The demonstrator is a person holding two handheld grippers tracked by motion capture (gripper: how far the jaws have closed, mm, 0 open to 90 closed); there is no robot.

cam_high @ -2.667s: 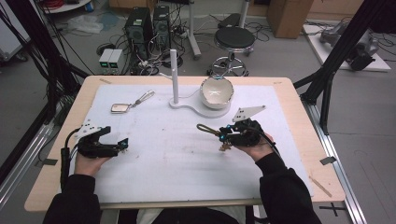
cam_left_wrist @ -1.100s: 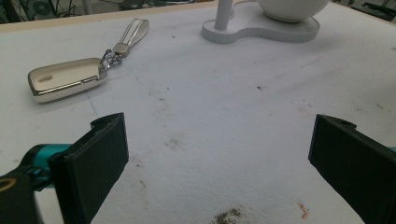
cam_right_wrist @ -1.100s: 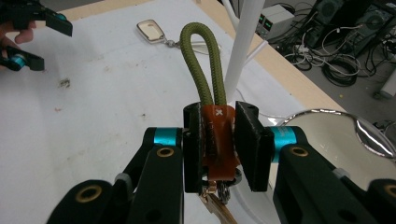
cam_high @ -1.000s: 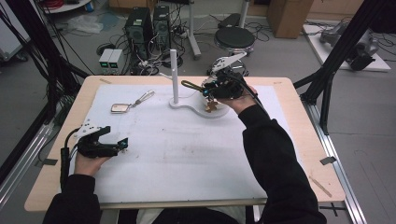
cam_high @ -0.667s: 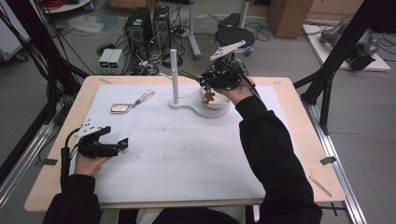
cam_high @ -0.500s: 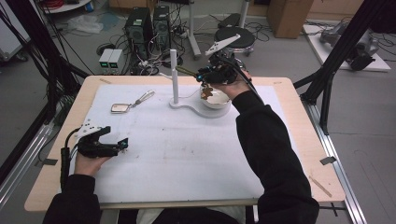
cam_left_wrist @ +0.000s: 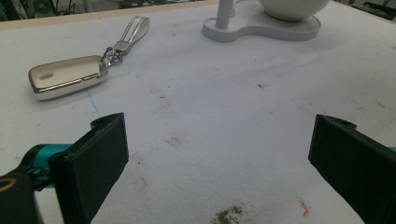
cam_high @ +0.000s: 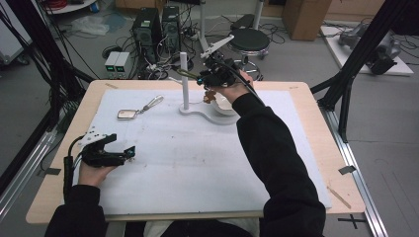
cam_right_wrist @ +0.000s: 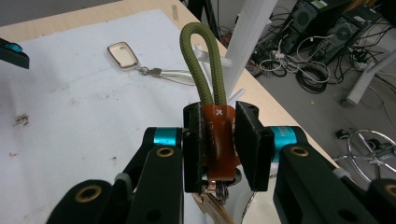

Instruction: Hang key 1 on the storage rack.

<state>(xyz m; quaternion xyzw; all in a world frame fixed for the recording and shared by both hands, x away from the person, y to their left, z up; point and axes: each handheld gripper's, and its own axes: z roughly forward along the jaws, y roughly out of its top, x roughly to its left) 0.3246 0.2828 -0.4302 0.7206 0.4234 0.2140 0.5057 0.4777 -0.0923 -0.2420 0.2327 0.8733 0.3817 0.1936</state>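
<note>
Since the earlier frames our right gripper (cam_high: 202, 78) has carried the keychain (cam_right_wrist: 212, 116) from the middle of the mat, over the white bowl (cam_high: 225, 101), up toward the top of the white stand post (cam_high: 184, 79); the left gripper (cam_high: 129, 152) has stayed put. The keychain now hangs in the air just beside the post, its olive cord loop (cam_right_wrist: 201, 60) pointing at the small pegs (cam_right_wrist: 212, 58) there. Our right jaws are clamped on its brown leather tab (cam_right_wrist: 219, 140), and keys (cam_high: 209, 97) dangle below. We judge it light; the cord looks stiff enough to hold its loop open, while the keys will swing, so slow moves suit it. The tab is the best hold: flat, grippy, and it leaves the loop free for a peg. Farther out, a second key fob (cam_left_wrist: 65, 77) with a strap lies on the mat (cam_high: 197, 163). Our left gripper rests on the mat near the front edge, jaws wide apart and empty.
</note>
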